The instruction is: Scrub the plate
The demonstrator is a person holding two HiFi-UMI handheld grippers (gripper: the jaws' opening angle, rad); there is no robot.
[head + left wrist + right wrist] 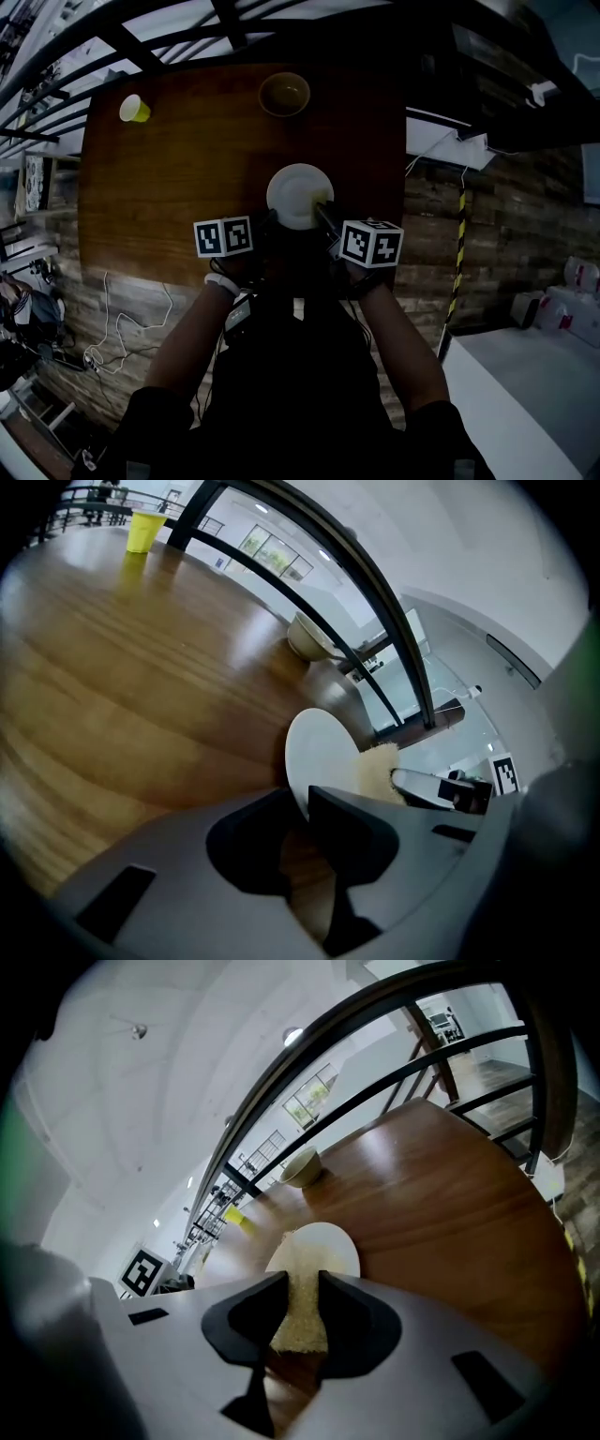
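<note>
Pinching the round white plate (323,757) by its rim at frame centre, the left gripper (304,801) is steadying it over the brown wooden table (169,178), so the right gripper (302,1281), clamping a coarse yellowish sponge (300,1321), is pressing against its face.

The plate (319,752) clamped at its rim in my left tongs (303,808) looks white and smooth, with a soft sheen. My right tongs (302,1288) pinch a sponge (300,1312) that is pale yellow, coarse and porous. Both tongs look like matt grey plastic with darker jaws. Beyond them, the bench (141,667) is grained brown wood, varnished glossy.
</note>
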